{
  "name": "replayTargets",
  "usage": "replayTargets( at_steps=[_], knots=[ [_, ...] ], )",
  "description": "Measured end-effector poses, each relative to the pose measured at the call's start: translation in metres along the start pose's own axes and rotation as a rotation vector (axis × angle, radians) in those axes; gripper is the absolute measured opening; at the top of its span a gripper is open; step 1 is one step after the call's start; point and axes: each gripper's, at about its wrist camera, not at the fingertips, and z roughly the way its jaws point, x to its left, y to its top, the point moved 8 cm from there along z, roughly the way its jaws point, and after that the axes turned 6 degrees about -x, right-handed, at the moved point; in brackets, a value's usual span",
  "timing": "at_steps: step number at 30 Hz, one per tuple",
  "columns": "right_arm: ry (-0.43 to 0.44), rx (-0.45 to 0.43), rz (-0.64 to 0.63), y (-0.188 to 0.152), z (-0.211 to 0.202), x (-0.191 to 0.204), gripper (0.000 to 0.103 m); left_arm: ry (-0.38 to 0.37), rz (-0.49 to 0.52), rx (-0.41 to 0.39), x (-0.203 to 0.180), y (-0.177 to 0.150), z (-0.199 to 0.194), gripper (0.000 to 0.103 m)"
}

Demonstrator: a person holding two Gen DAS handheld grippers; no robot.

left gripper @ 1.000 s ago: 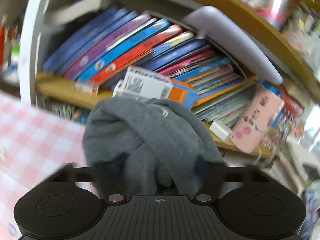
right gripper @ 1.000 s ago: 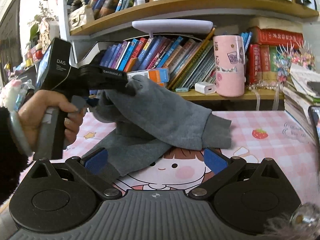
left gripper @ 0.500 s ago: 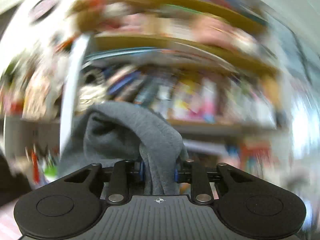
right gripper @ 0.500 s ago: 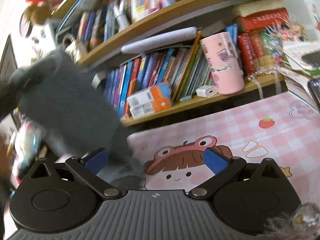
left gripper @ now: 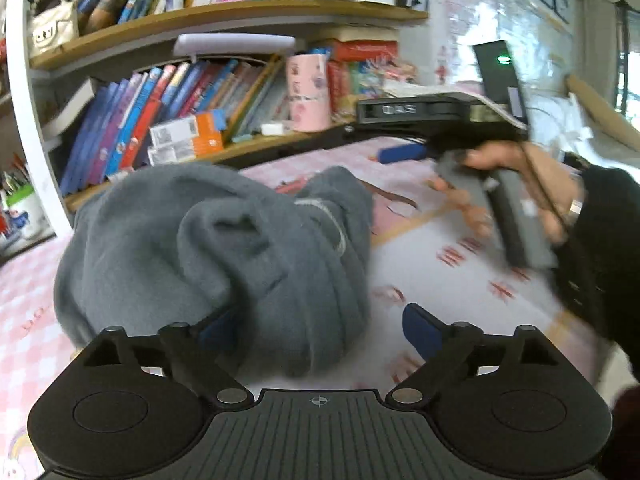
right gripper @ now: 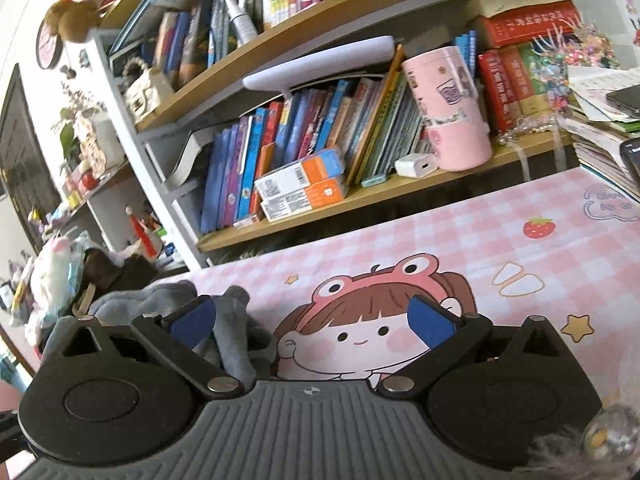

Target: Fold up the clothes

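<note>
A grey fleece garment [left gripper: 224, 256] lies bunched in a heap on the pink checked table mat [left gripper: 460, 280]. My left gripper [left gripper: 320, 328] is open, its left finger against the heap, its right finger over bare mat. The garment also shows at the lower left of the right wrist view [right gripper: 236, 332], beside my right gripper's left finger. My right gripper [right gripper: 312, 320] is open and empty above the cartoon print [right gripper: 360, 320]. It also shows in the left wrist view [left gripper: 404, 154], held in a hand at the right.
A bookshelf [right gripper: 320, 208] with leaning books, orange-and-white boxes [right gripper: 300, 188] and a pink tin [right gripper: 452, 108] stands behind the table. Stacked papers and a phone [right gripper: 624, 96] sit at the right. Toys and clutter lie off the table's left end [right gripper: 60, 272].
My left gripper was shut on the garment and holding it up; now it is open and the garment lies in a heap on the mat. My right gripper stayed open and tilted.
</note>
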Motion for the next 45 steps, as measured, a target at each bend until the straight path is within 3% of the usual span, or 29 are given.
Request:
replayTargets(
  at_steps=[2,5,10,14,17,19,21,23,25,26,27,29,31,35,38,39,40,42,44,45],
  knots=[
    [0.031,0.014,-0.004,-0.003,0.001,0.005,0.103,0.004,-0.013,0.01,0.007,-0.005,-0.014,0.092],
    [0.103,0.044,-0.005,-0.008,0.003,0.017,0.103,0.023,-0.12,-0.012,0.034,-0.008,-0.04,0.092],
    [0.21,0.162,-0.036,-0.03,0.013,0.041,0.103,0.133,-0.366,-0.198,0.107,0.022,-0.071,0.092],
    [0.298,0.237,-0.07,-0.046,0.009,0.065,0.098,0.228,-0.461,-0.202,0.159,0.025,-0.05,0.092],
    [0.308,0.254,-0.084,-0.053,-0.003,0.07,0.086,0.229,-0.502,-0.148,0.18,0.017,-0.02,0.092],
    [0.292,0.244,-0.077,-0.053,-0.01,0.064,0.062,0.239,-0.483,-0.105,0.185,0.012,-0.002,0.092],
    [0.264,0.249,-0.074,-0.053,-0.015,0.054,0.046,0.217,-0.502,-0.094,0.187,0.008,0.008,0.092],
    [0.265,0.268,-0.077,-0.056,-0.017,0.049,0.039,0.177,-0.543,-0.103,0.189,0.005,0.013,0.089],
    [0.261,0.28,-0.091,-0.058,-0.017,0.047,0.033,0.113,-0.567,-0.098,0.185,0.004,0.021,0.06],
    [0.256,0.279,-0.092,-0.057,-0.017,0.046,0.032,0.075,-0.574,-0.091,0.181,0.005,0.025,0.028],
    [0.25,0.277,-0.094,-0.055,-0.016,0.045,0.03,0.048,-0.575,-0.083,0.178,0.007,0.029,0.009],
    [0.215,0.248,-0.108,-0.045,-0.014,0.042,0.027,0.065,-0.542,-0.093,0.183,0.025,0.038,0.007],
    [0.174,0.197,-0.141,-0.025,-0.009,0.039,0.018,0.103,-0.488,-0.206,0.193,0.061,0.031,0.006],
    [0.094,-0.001,-0.211,0.034,-0.013,0.043,0.015,0.159,-0.463,-0.563,0.223,0.149,-0.032,0.005],
    [0.121,-0.17,-0.238,0.075,-0.032,0.06,0.014,0.127,-0.408,-0.783,0.209,0.182,-0.1,0.005],
    [0.129,-0.2,-0.261,0.08,-0.038,0.067,0.014,0.112,-0.381,-0.809,0.201,0.182,-0.116,0.005],
    [0.129,-0.211,-0.298,0.082,-0.041,0.074,0.015,0.111,-0.361,-0.797,0.193,0.174,-0.125,0.006],
    [0.129,-0.177,-0.344,0.074,-0.037,0.08,0.016,0.129,-0.365,-0.689,0.181,0.137,-0.13,0.006],
    [0.123,-0.07,-0.364,0.052,-0.022,0.076,0.018,0.151,-0.376,-0.572,0.17,0.096,-0.133,0.013],
    [0.116,-0.002,-0.375,0.038,-0.012,0.073,0.02,0.177,-0.406,-0.469,0.168,0.065,-0.126,0.014]
  ],
)
